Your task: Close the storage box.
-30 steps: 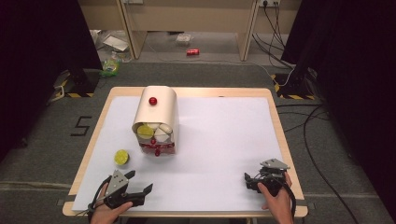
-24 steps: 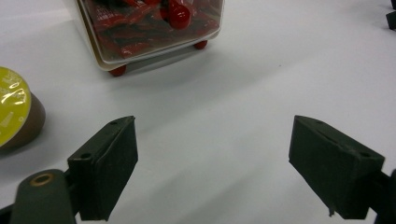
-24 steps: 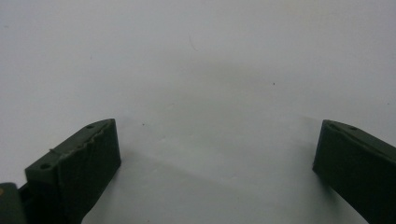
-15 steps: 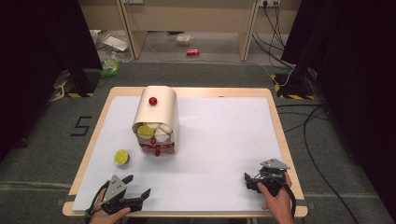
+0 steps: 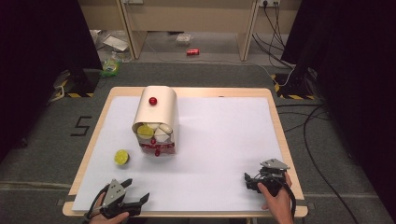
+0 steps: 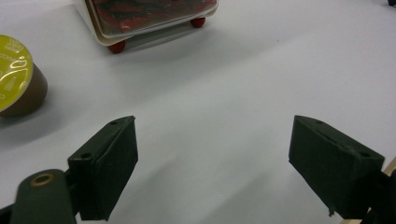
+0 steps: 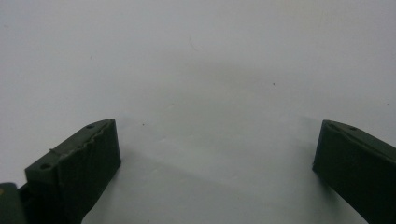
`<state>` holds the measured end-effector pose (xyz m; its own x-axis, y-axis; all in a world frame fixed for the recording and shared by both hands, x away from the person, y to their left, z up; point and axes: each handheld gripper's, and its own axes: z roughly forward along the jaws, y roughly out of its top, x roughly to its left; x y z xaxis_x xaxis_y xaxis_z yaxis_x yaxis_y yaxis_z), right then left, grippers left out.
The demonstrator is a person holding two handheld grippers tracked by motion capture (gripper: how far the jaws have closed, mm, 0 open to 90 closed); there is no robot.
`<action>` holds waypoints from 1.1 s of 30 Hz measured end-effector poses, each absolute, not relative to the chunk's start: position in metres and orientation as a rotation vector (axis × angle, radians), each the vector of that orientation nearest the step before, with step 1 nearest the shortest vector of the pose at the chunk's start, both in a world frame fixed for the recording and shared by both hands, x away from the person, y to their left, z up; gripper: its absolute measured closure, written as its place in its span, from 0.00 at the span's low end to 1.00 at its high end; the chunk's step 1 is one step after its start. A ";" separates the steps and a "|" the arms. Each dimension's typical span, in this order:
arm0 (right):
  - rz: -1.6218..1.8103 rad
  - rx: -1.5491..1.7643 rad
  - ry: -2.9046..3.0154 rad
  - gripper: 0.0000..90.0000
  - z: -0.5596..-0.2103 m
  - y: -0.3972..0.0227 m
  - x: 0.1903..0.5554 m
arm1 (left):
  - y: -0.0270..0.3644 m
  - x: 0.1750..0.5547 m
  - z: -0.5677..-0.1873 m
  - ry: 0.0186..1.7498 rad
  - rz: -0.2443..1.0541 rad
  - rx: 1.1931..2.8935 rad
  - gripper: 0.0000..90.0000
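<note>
A cream dispenser box [image 5: 156,114] with a red knob [image 5: 152,101] stands left of the table's middle, and several pale and yellow-green capsules show in its open front. In the left gripper view its red-footed base [image 6: 149,21] is at the top. One yellow-green capsule [image 5: 122,157] [image 6: 14,77] lies loose on the white sheet, in front of the box and to its left. My left gripper [image 5: 136,189] [image 6: 212,135] hovers open at the front left edge, short of the capsule, with nothing between its jaws. My right gripper [image 5: 246,182] [image 7: 217,135] is open over bare sheet at the front right.
The white sheet [image 5: 219,135] covers the wooden table [image 5: 275,116]. Cables [image 5: 317,135] run over the floor to the right. Behind the table, the floor holds a red can [image 5: 192,52] and some litter.
My left gripper has drawn back slightly toward the table's front edge, still open. The right gripper, the capsule and the box have stayed where they were.
</note>
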<state>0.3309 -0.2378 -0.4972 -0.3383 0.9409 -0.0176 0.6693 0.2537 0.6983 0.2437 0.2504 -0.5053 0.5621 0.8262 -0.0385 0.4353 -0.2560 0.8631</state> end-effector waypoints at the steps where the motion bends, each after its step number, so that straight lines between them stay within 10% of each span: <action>1: 0.838 1.463 2.096 0.01 -0.497 -0.238 0.331 | 0.250 0.242 -0.506 1.022 0.543 1.884 0.17; 33: 0.838 1.465 2.095 0.01 -0.497 -0.238 0.331 | 0.281 0.225 -0.514 1.003 0.629 1.920 0.17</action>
<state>0.3308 -0.2376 -0.4971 -0.3366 0.9415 -0.0169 0.6701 0.2521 0.6982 0.2251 0.2809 -0.5139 0.5499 0.8341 0.0435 0.4021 -0.3100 0.8615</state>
